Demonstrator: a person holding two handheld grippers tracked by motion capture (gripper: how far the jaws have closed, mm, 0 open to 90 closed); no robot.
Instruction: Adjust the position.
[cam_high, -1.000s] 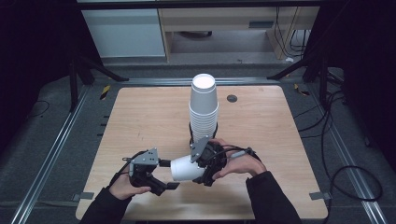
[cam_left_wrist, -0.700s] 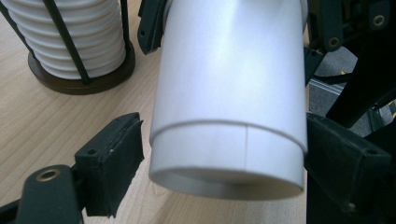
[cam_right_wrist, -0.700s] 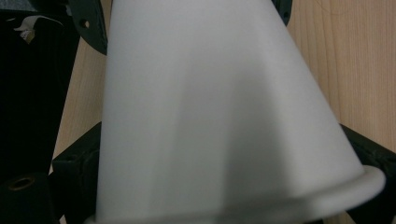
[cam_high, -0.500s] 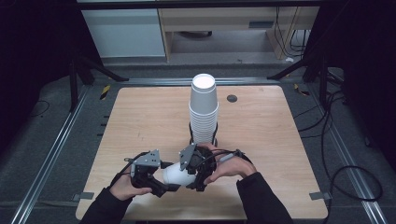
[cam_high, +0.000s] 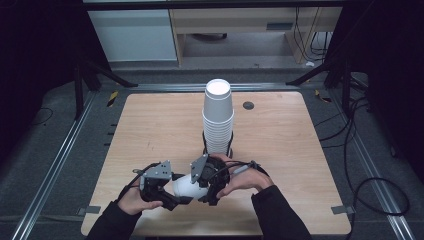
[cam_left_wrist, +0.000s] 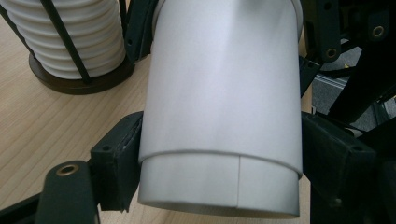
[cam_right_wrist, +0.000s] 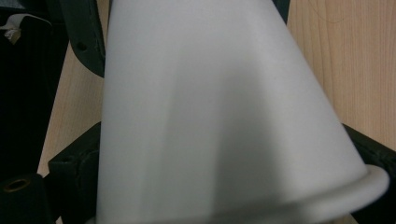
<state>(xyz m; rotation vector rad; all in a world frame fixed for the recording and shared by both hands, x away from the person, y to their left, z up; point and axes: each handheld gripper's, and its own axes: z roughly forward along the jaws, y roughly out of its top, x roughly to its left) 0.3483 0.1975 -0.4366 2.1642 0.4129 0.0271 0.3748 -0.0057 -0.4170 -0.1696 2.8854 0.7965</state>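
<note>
- The white paper cup (cam_high: 186, 186) lies on its side in the air, near the front of the stack of cups (cam_high: 218, 117), between the two grippers.
- The left gripper (cam_high: 172, 192) has just been closing its jaws; they flank the cup's base end (cam_left_wrist: 219, 186), pads at its sides, though firm contact cannot be told.
- The right gripper (cam_high: 202, 187) clamps the cup's rim end (cam_right_wrist: 224, 140), jaws touching both sides.
- The stack stands upright in a black holder (cam_left_wrist: 81, 81) on the wooden table (cam_high: 150, 125).
</note>
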